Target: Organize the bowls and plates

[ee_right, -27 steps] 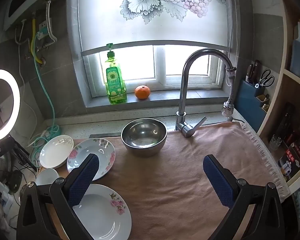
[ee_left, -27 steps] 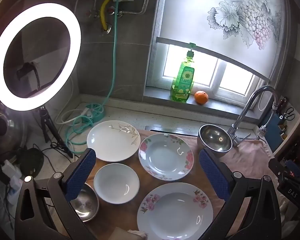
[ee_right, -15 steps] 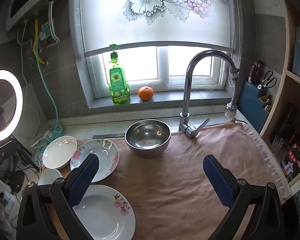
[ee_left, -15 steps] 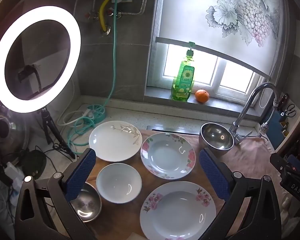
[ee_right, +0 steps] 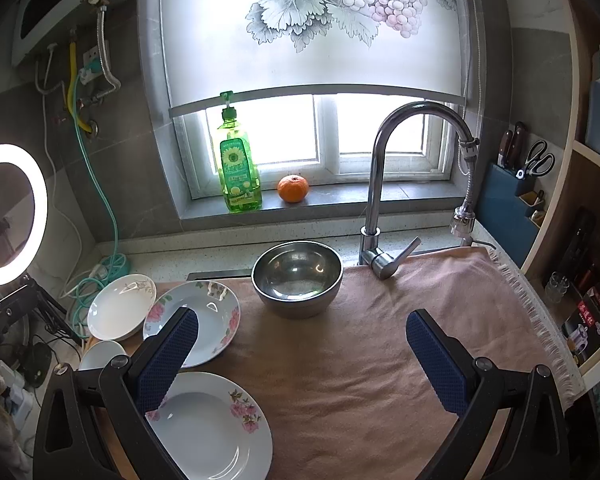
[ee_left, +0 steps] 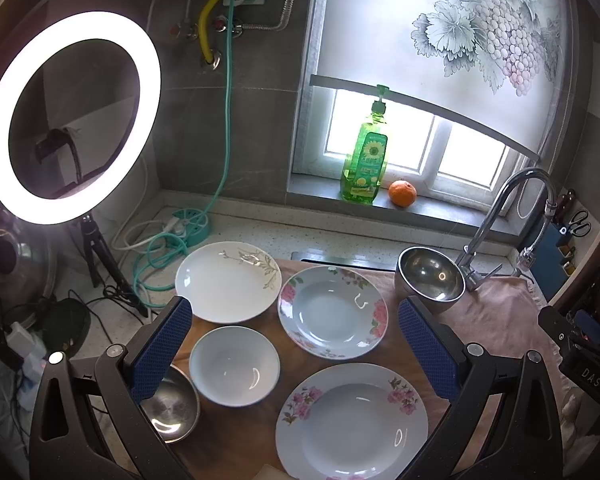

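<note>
Pink cloth [ee_right: 360, 360] over the counter, far corner running out of frame; near rose-patterned white plate [ee_left: 352, 420] cut off by the lower edge. Small steel bowl [ee_left: 172, 408] half hidden behind the left gripper [ee_left: 296, 352]. Left gripper and right gripper [ee_right: 300, 364] both spread wide, empty, above the dishes.

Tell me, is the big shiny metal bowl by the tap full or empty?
Empty. In the right wrist view the steel bowl stands upright on the pink towel, and its bare shiny bottom shows, with no food or water inside.

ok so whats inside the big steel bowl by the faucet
The steel bowl looks empty: only bare metal and light reflections show inside. The near inner wall is hidden behind its rim.
</note>
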